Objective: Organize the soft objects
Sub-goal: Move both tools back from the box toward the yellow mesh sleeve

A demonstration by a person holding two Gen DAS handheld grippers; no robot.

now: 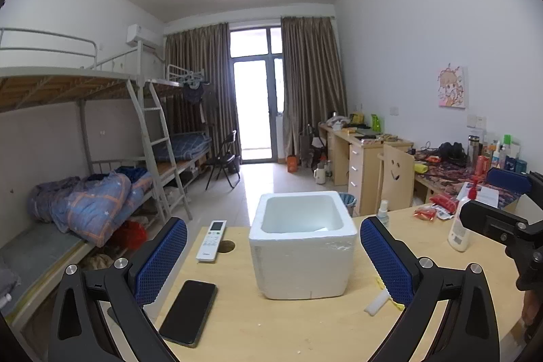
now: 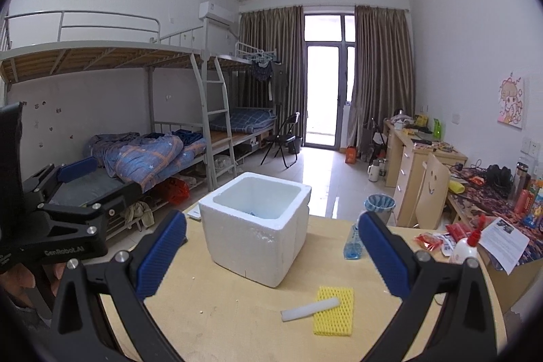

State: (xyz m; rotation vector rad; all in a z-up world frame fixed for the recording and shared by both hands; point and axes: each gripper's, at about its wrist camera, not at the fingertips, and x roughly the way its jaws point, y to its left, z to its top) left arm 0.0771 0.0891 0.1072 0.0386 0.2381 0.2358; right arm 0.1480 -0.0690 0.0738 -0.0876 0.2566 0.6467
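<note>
One yellow mesh foam sleeve (image 2: 333, 311) and one white foam tube (image 2: 310, 309) lying across it rest on the pale wooden tabletop (image 2: 237, 321), just in front of the single open white polystyrene box (image 2: 254, 226), judged the intended receptacle. Both left tongs (image 1: 273, 260) and right tongs (image 2: 271, 255) hover spread wide and empty, facing the box, apparently poised for a first pick. One black phone (image 1: 188, 311) and one white remote control (image 1: 212, 240) lie to the box's left.

The only lettering that can be read is "GenRobot.AI", in pale print along the black body of the left claw (image 2: 73, 173), at nine o'clock in the right wrist view. Print on the paper sheet (image 2: 505, 238) at three o'clock is too small to read.
</note>
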